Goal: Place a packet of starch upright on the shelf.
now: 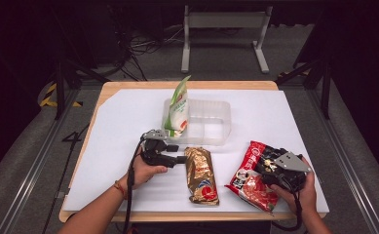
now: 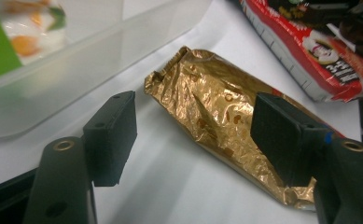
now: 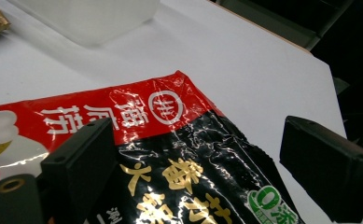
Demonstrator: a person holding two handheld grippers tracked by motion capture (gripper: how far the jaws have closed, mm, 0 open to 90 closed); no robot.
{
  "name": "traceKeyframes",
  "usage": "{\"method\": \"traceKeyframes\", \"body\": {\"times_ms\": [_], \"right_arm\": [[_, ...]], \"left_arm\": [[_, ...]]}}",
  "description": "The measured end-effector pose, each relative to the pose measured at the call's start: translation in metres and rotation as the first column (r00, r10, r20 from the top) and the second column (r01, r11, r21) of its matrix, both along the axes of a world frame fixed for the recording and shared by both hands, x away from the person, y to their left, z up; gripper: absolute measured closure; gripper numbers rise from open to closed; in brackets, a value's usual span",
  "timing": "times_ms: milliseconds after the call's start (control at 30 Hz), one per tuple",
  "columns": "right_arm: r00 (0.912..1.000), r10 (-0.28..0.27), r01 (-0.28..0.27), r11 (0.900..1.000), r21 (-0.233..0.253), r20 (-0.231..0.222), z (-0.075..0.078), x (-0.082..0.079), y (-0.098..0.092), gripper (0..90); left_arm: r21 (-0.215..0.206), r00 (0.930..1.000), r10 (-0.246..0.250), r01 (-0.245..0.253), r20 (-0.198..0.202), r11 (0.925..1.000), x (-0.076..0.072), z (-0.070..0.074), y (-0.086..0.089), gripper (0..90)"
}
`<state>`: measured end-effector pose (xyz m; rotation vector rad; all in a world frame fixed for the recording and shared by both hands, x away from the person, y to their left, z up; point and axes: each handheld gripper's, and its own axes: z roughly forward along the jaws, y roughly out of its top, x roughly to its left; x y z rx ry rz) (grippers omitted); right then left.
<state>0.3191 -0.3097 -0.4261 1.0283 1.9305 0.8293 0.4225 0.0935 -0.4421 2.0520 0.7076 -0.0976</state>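
With the left gripper (image 2: 193, 135) gaping wide and empty beside the gold foil packet (image 2: 221, 121) lying flat by the clear tub (image 1: 211, 122), it should straddle the crinkled top edge squarely before closing.

Three snack packets are out: one gold packet (image 1: 201, 175) lying flat on the surface (image 1: 123, 146), one red-and-black packet (image 1: 253, 175) lying flat towards the right, and one green-and-white packet (image 1: 178, 109) standing in the tub. There is one clear plastic tub (image 1: 211, 122), with two compartments inside it. One white sheet covers the one wooden surface. Two hand-held grippers are present, a left one (image 1: 173, 153) and a right one (image 1: 274, 168), each with two black jaws.
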Motion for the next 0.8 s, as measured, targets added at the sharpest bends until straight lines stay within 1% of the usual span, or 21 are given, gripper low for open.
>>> {"method": "traceKeyframes", "body": {"times_ms": [33, 100, 133, 167, 233, 267, 300, 333, 367, 433, 500, 633, 667, 700, 733, 800], "right_arm": [[1.0000, 0.008, -0.008, 1.000, -0.011, 0.001, 0.000, -0.001, 0.001, 11.2], [0.9999, 0.013, -0.013, 1.000, -0.010, 0.001, 0.000, -0.001, 0.001, 11.2], [0.9999, 0.014, -0.014, 1.000, -0.009, 0.001, 0.000, -0.001, 0.001, 11.2], [0.9999, 0.014, -0.014, 1.000, -0.008, 0.000, 0.000, -0.001, 0.001, 11.2], [0.9999, 0.016, -0.016, 1.000, -0.010, -0.006, 0.000, 0.000, 0.002, 11.1], [0.9998, 0.017, -0.018, 1.000, -0.014, -0.006, -0.001, 0.001, 0.003, 11.1], [0.9998, 0.019, -0.020, 1.000, -0.018, -0.008, -0.001, 0.001, 0.003, 11.1], [0.9998, 0.019, -0.020, 1.000, -0.018, -0.008, -0.001, 0.001, 0.003, 11.1], [0.9998, 0.020, -0.020, 1.000, -0.023, -0.010, -0.001, 0.000, 0.004, 11.1], [0.9997, 0.023, -0.023, 0.999, -0.029, -0.008, -0.002, 0.000, 0.005, 11.1], [0.9996, 0.027, -0.027, 0.999, -0.030, -0.009, -0.001, -0.001, 0.005, 11.1], [0.9996, 0.026, -0.026, 0.999, -0.027, -0.012, -0.002, 0.000, 0.004, 11.1], [0.9996, 0.026, -0.026, 0.999, -0.026, -0.014, -0.002, 0.000, 0.004, 11.1], [0.9995, 0.026, -0.026, 0.999, -0.026, -0.017, -0.002, 0.001, 0.005, 11.1], [0.9995, 0.026, -0.026, 0.999, -0.027, -0.016, -0.003, 0.001, 0.005, 11.2], [0.9994, 0.029, -0.029, 0.999, -0.030, -0.019, -0.003, 0.001, 0.005, 11.2]], "left_arm": [[0.006, 0.9999, -0.007, 0.007, -0.014, 1.0000, 0.000, -0.002, -0.005, 30.7], [0.019, 0.9998, -0.013, 0.013, -0.018, 0.9997, 0.001, -0.004, -0.010, 29.7], [0.019, 0.9995, -0.014, 0.015, -0.028, 0.9997, 0.001, -0.005, -0.012, 28.8], [0.019, 0.9995, -0.014, 0.015, -0.028, 0.9997, 0.001, -0.005, -0.012, 27.7], [0.038, 0.9992, -0.013, 0.015, -0.037, 0.9992, 0.003, -0.007, -0.018, 27.3], [0.036, 0.9979, -0.005, 0.008, -0.065, 0.9993, 0.006, -0.009, -0.023, 26.9], [0.041, 0.9979, 0.005, -0.003, -0.064, 0.9991, 0.006, -0.009, -0.026, 26.1], [0.041, 0.9979, 0.005, -0.003, -0.064, 0.9991, 0.006, -0.009, -0.026, 25.4], [0.054, 0.9982, 0.012, -0.009, -0.059, 0.9985, 0.007, -0.010, -0.028, 25.4], [0.043, 0.9974, 0.010, -0.006, -0.072, 0.9990, 0.008, -0.010, -0.029, 24.3], [0.044, 0.9973, 0.019, -0.016, -0.070, 0.9989, 0.009, -0.010, -0.030, 23.5], [0.038, 0.9963, 0.009, -0.006, -0.085, 0.9992, 0.011, -0.010, -0.031, 22.1], [0.026, 0.9951, 0.008, -0.005, -0.098, 0.9997, 0.013, -0.010, -0.032, 22.3], [0.023, 0.9948, 0.004, -0.001, -0.102, 0.9997, 0.014, -0.010, -0.034, 23.7], [0.023, 0.9940, -0.001, 0.004, -0.110, 0.9997, 0.014, -0.010, -0.037, 22.6], [0.019, 0.9934, -0.010, 0.013, -0.114, 0.9997, 0.016, -0.010, -0.041, 23.5]]}}
